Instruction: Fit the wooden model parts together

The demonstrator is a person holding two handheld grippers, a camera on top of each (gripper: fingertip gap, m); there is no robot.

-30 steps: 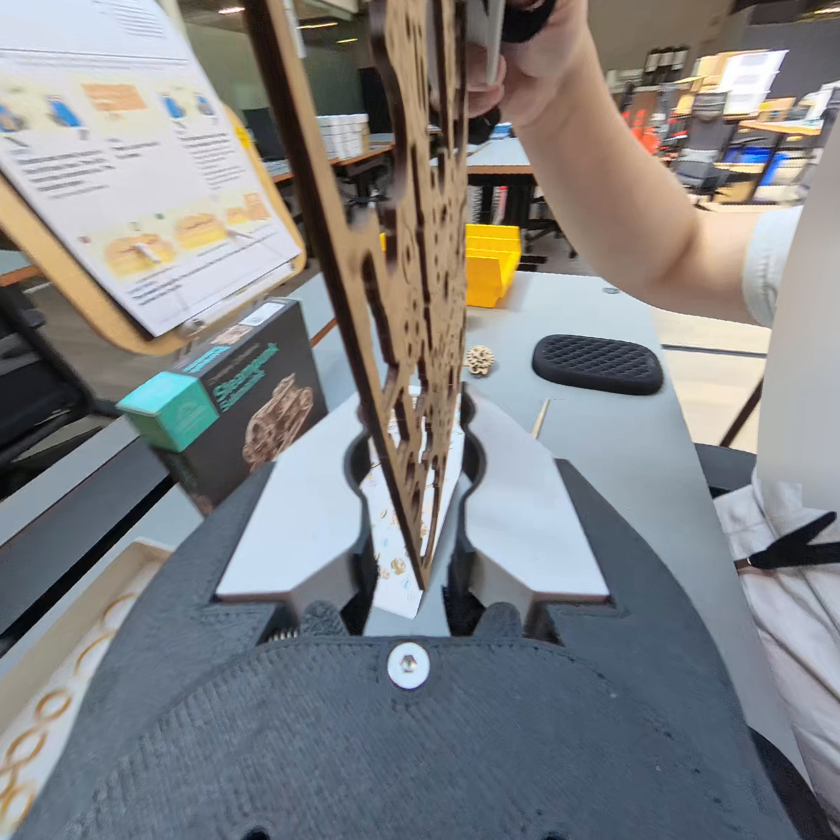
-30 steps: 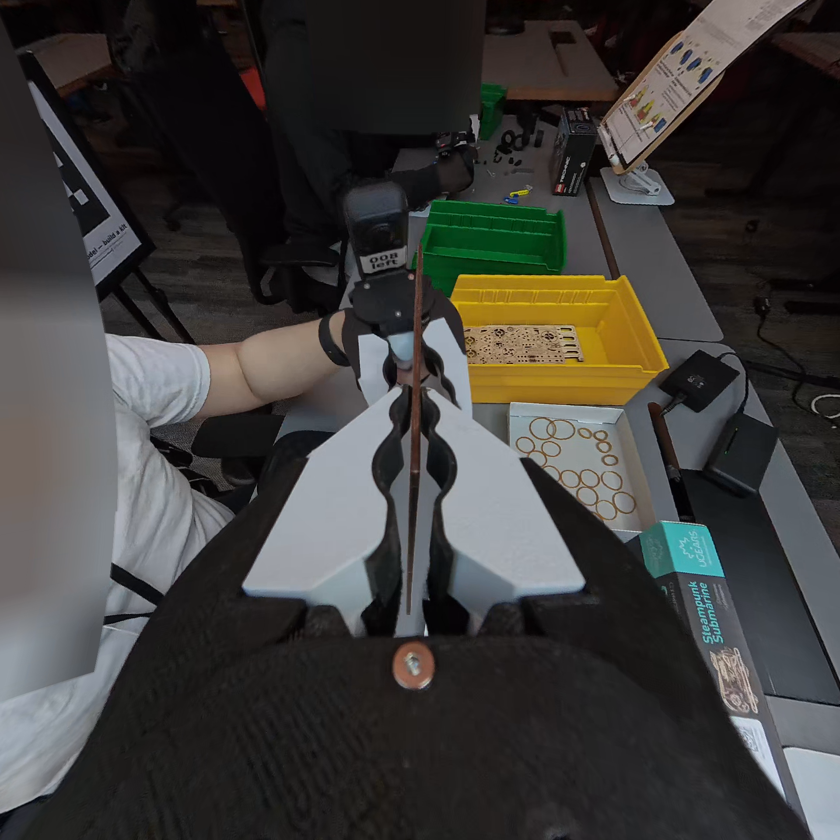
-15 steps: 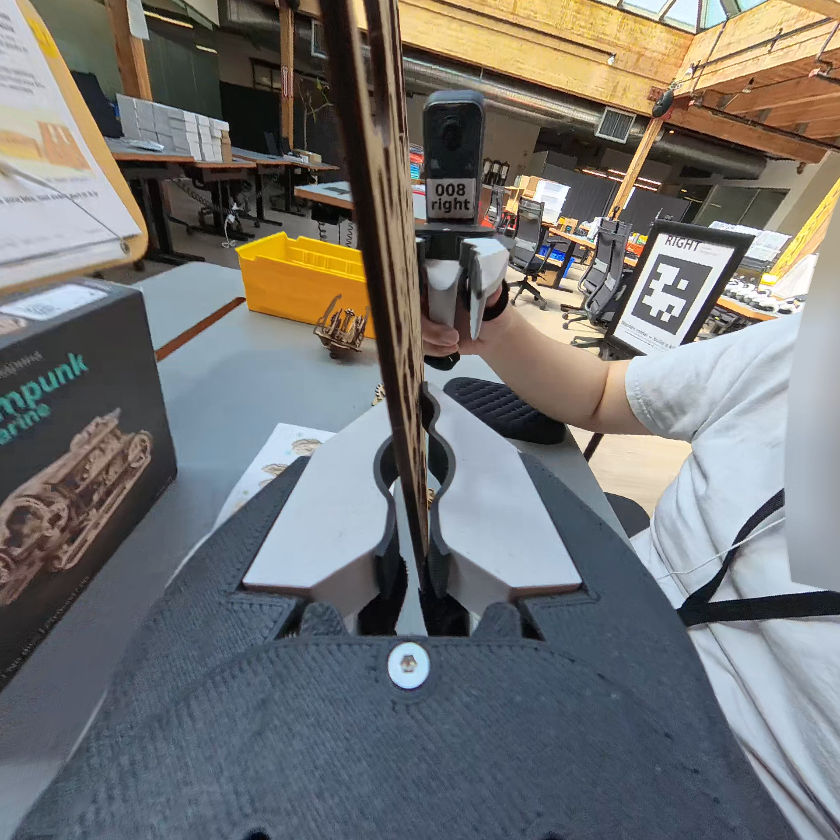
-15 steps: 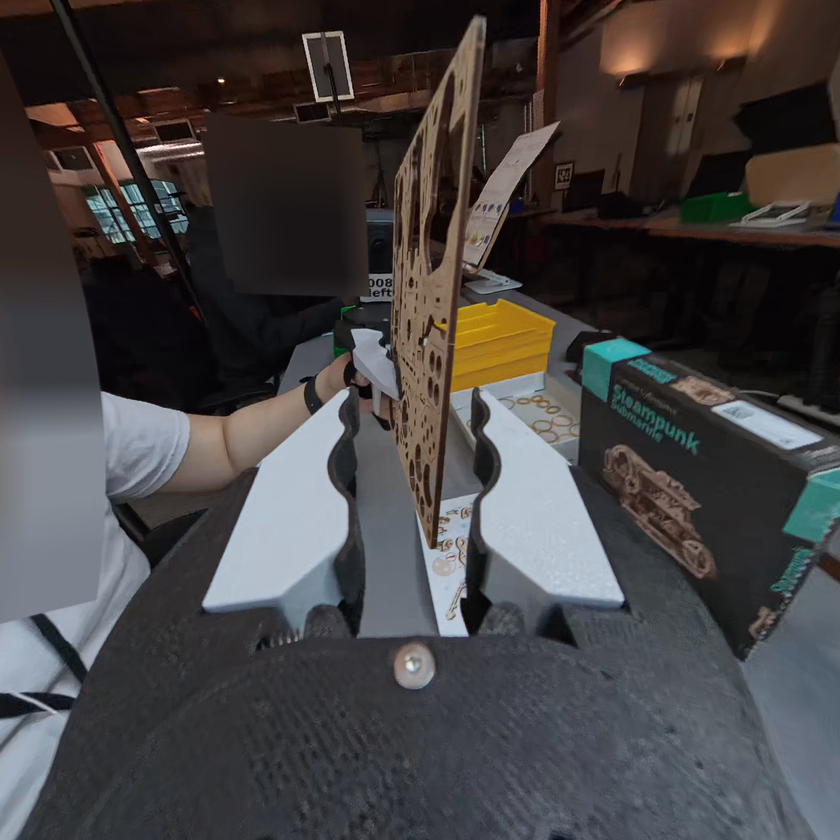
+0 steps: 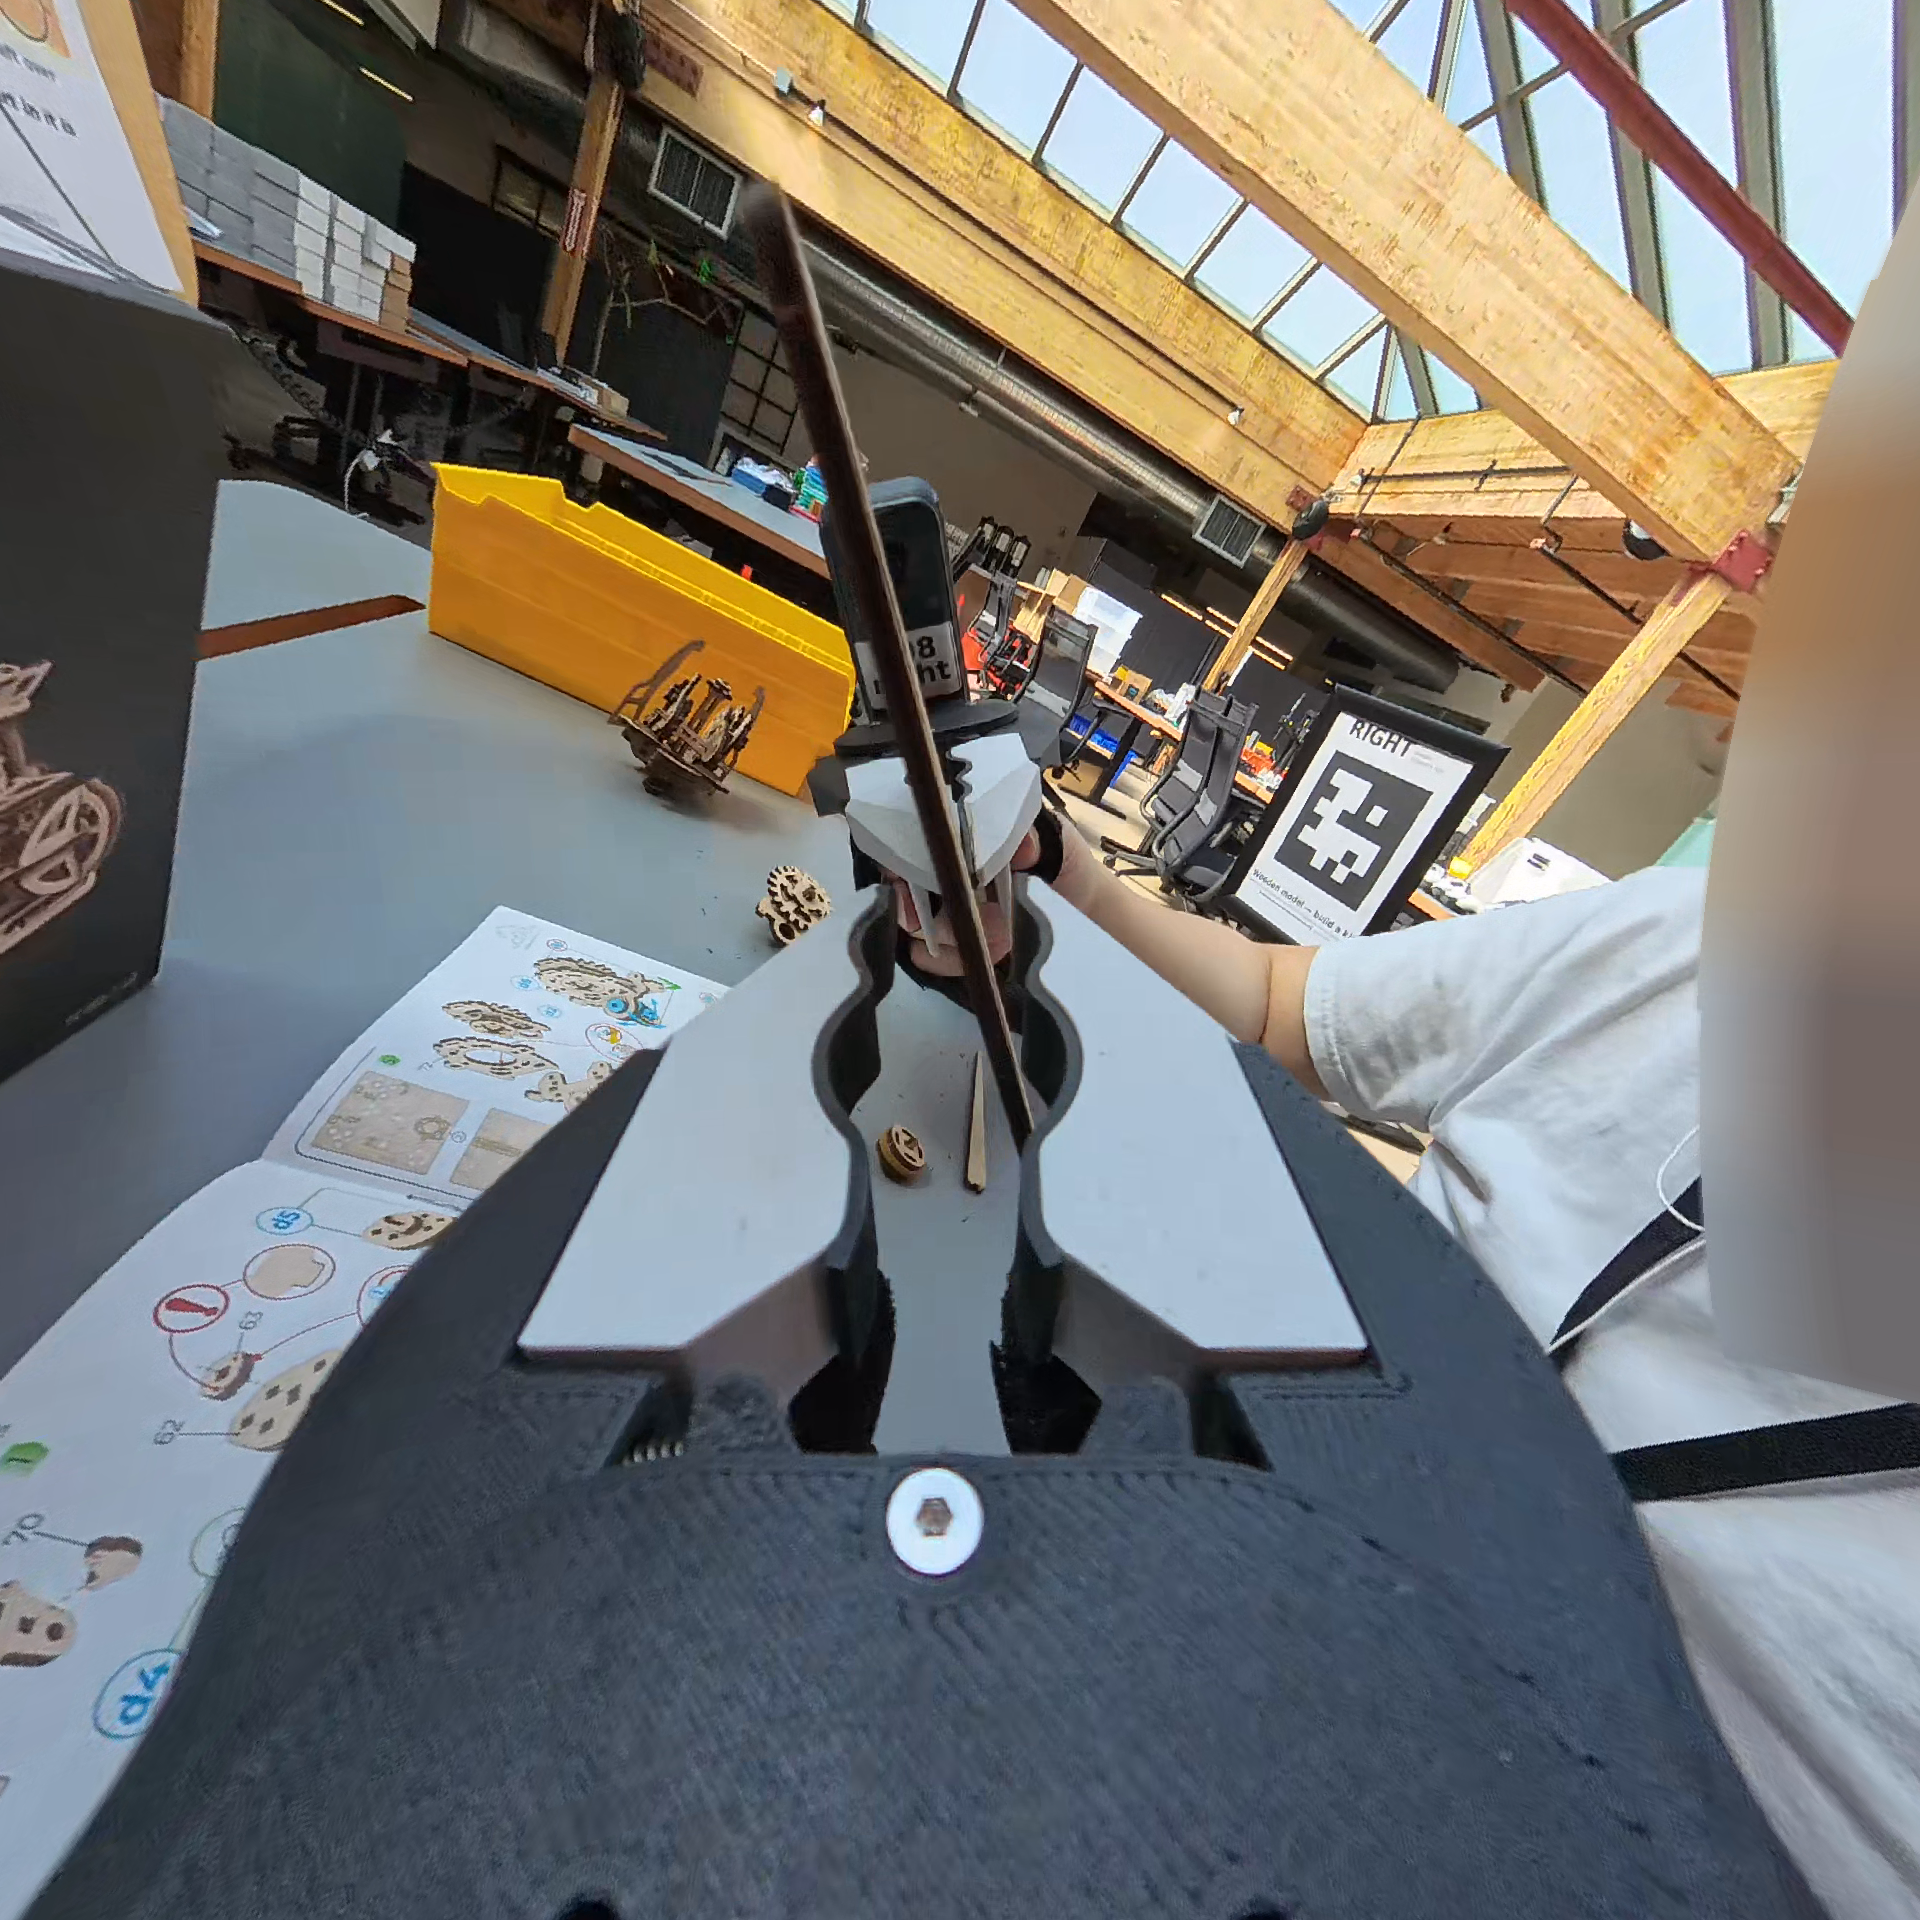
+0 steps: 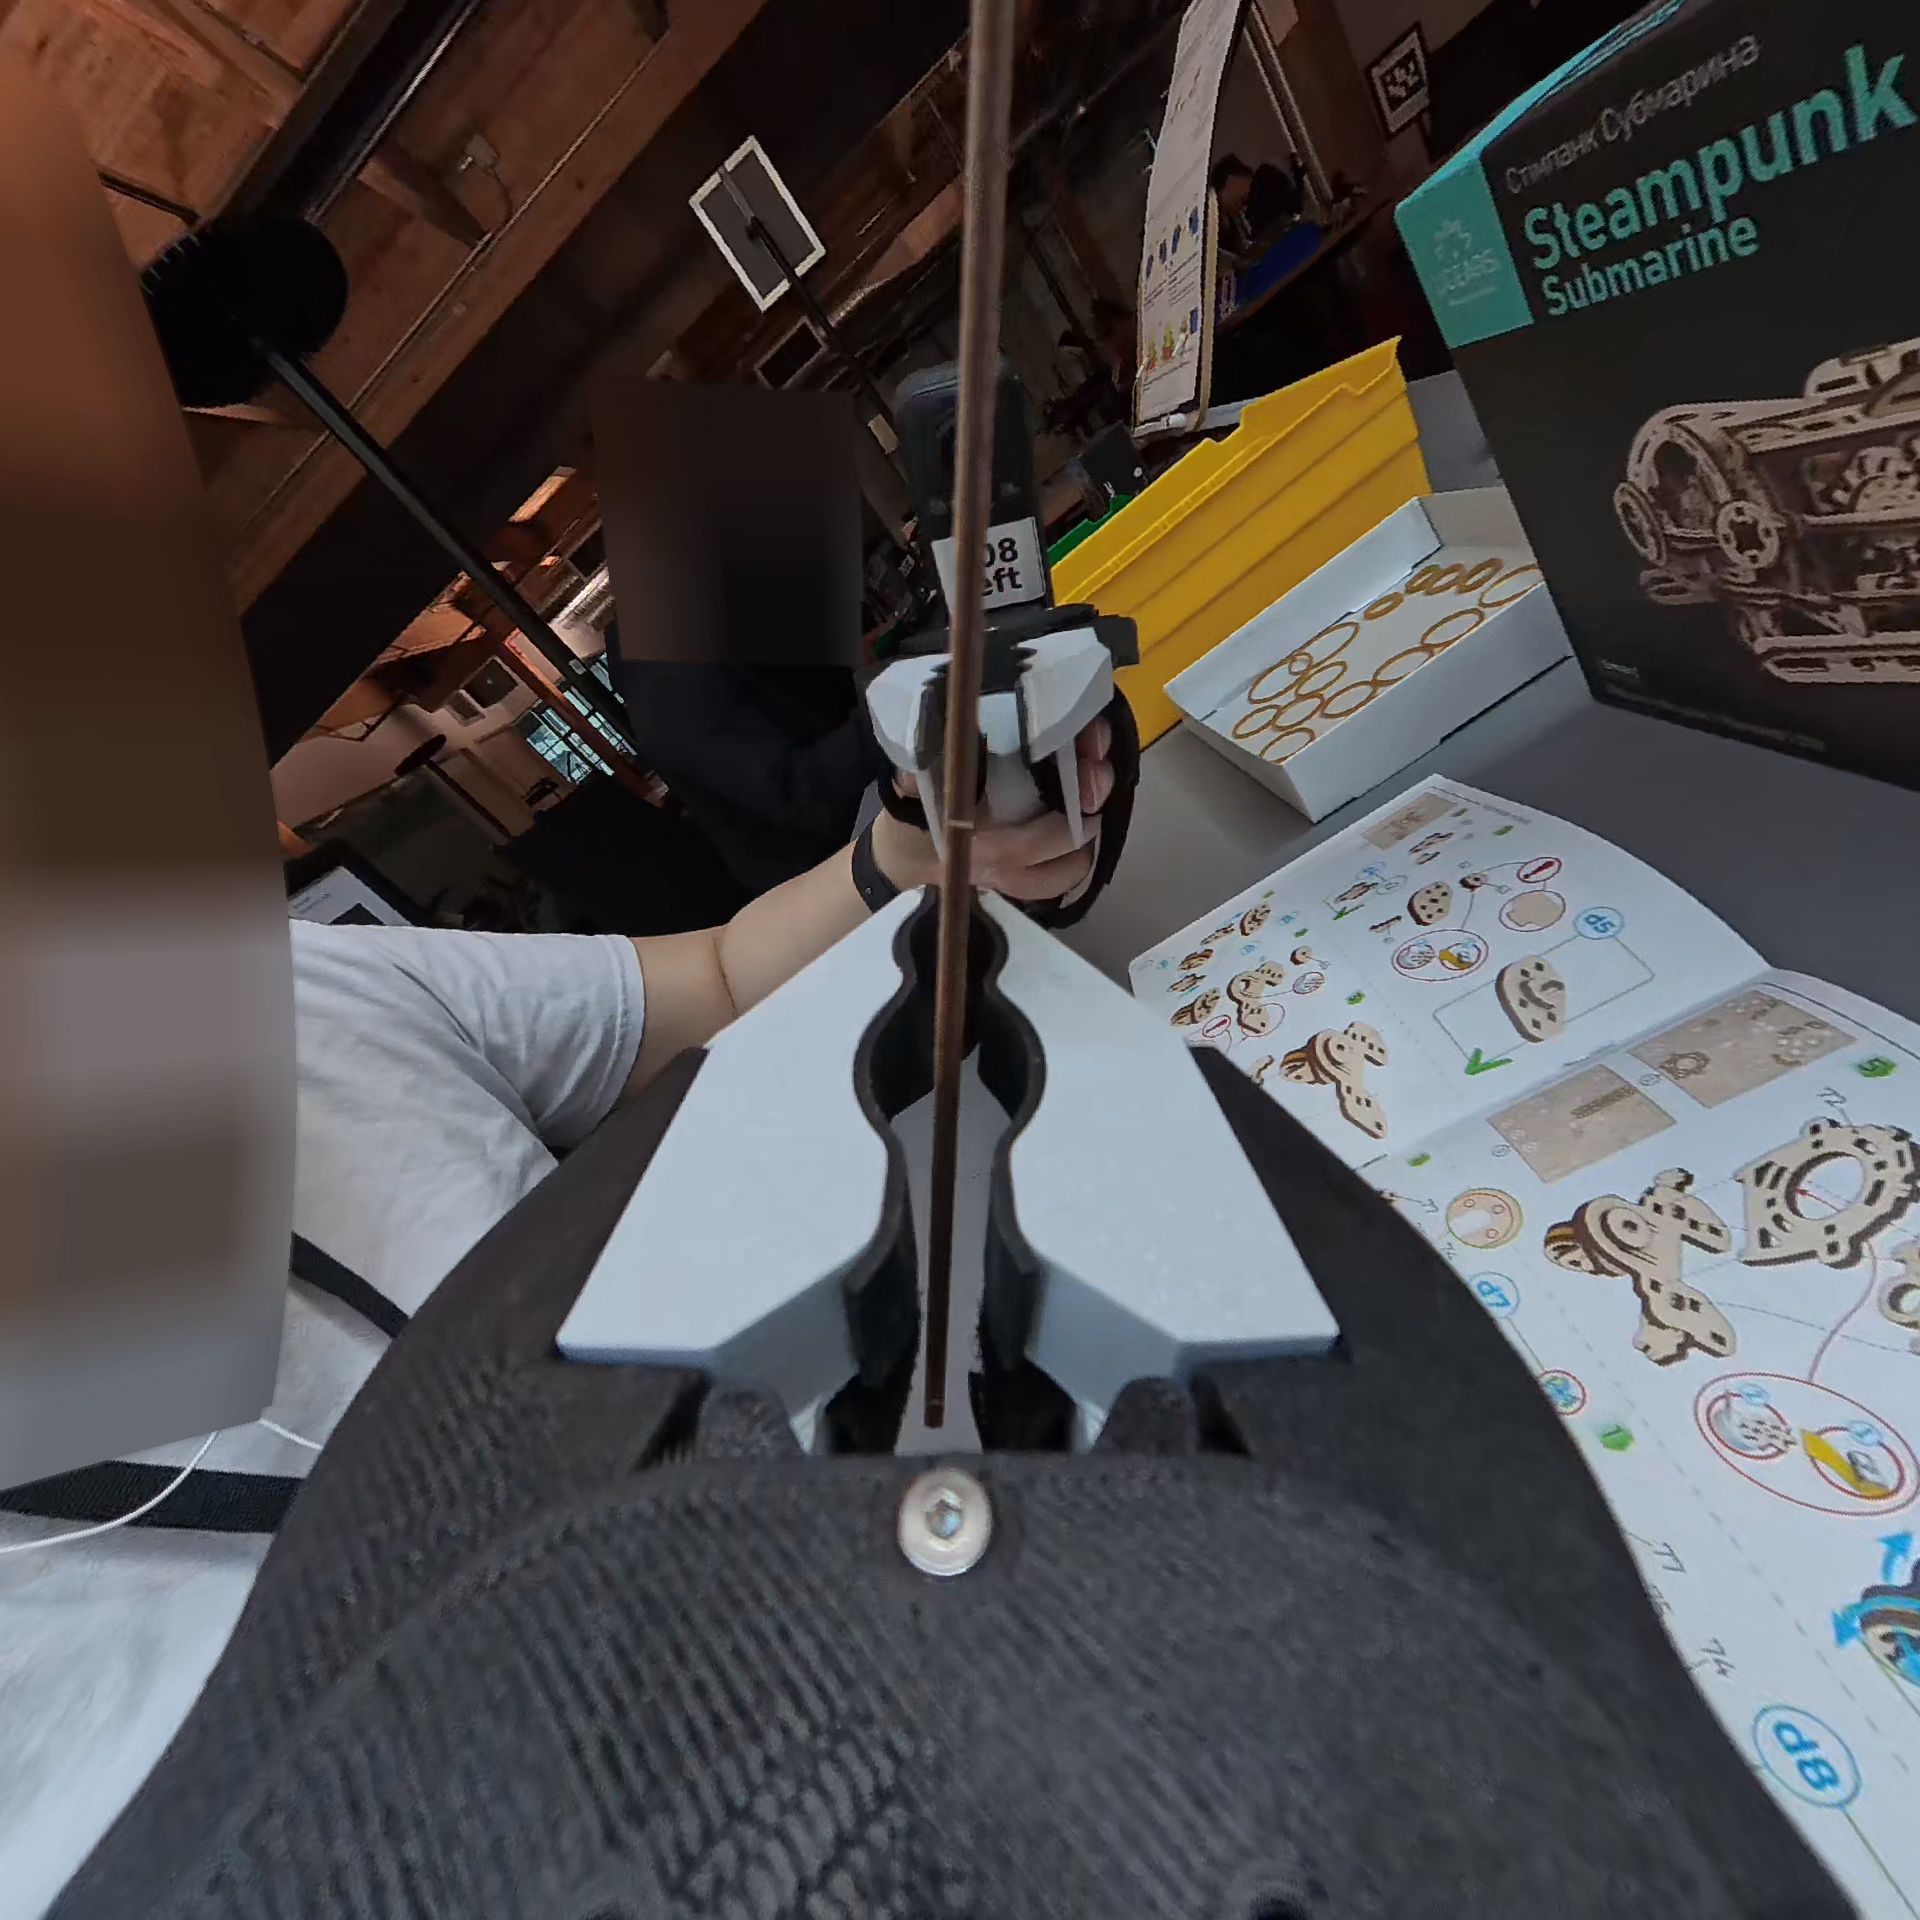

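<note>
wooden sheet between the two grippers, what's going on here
A person holds a gripper in each hand over a grey table. A thin wooden sheet, seen edge-on, stands between the right gripper and its fingers; whether they pinch it is unclear. The left gripper is open, the sheet's edge against one finger. Small wooden parts, a half-built model and an open instruction booklet lie on the table.

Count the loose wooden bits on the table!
4: part-built model by the yellow bin, gear cluster nearer, small wheel and pointed stick seen through the left gripper. More may be hidden.
</note>
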